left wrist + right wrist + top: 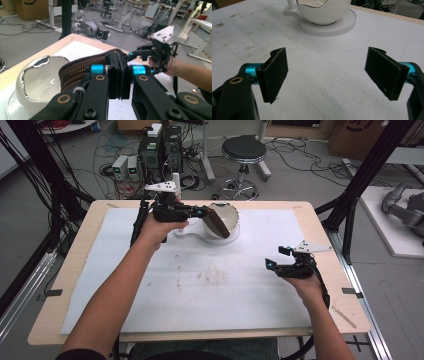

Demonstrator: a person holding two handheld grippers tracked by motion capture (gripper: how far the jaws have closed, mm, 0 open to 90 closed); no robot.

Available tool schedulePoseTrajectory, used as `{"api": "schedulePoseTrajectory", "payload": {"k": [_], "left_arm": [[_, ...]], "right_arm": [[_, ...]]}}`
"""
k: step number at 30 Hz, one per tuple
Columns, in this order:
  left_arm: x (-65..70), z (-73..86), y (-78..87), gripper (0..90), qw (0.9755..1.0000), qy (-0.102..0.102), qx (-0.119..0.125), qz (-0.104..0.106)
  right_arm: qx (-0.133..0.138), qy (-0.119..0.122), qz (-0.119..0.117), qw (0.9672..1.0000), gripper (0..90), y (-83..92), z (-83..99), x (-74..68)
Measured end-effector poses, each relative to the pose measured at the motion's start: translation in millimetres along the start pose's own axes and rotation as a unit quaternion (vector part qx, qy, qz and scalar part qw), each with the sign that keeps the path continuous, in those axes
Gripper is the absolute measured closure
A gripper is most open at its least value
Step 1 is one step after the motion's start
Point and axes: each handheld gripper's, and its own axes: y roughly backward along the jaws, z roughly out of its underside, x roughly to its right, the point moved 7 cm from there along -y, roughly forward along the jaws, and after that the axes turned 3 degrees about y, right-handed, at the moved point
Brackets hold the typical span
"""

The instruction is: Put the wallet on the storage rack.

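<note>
Here, in the high view, the left gripper (200, 213) sits at about eleven o'clock on the white mat (150, 290), its jaws pinched tight on the edge of a brown zippered pouch (216, 222). The pouch hangs tilted over the rim of a white egg-shaped bowl (231, 217), which stands on a round white base (220, 235) near twelve o'clock. The right gripper (276, 258) is held at about three o'clock, well apart from the bowl, with its jaws spread wide and nothing between them. In the left gripper view, the two black pads (113, 75) press together on the pouch's edge (80, 71), whose zipper runs off toward nine o'clock; the glossy bowl (37, 82) lies below and beside it at eight o'clock, and the other gripper (160, 53) shows farther off at two o'clock, held in a hand. In the right gripper view, the black pads (275, 72) stand far apart above the bare mat (324, 82), and the bowl (324, 12) on its base (337, 27) sits ahead at twelve o'clock.
</note>
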Motion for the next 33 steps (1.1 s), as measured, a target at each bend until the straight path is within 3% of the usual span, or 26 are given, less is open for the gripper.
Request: {"api": "schedulePoseTrajectory", "payload": {"k": [10,20,33], "left_arm": [[-16.4,-11.8,-17.6,88.2,0.9999,0.002,0.001,-0.011],[-37.3,-9.1,-32.6,88.3,0.9996,0.012,-0.009,-0.025],[-49.0,-8.5,-48.1,88.2,0.9988,0.013,-0.024,-0.039]], "right_arm": [[0.000,-0.001,0.000,1.0000,18.8,-0.1,0.1,0.5],[-0.002,-0.002,0.000,1.0000,18.9,-0.8,0.6,0.8],[-0.002,-0.004,-0.002,1.0000,18.9,-1.1,1.0,1.2]]}}
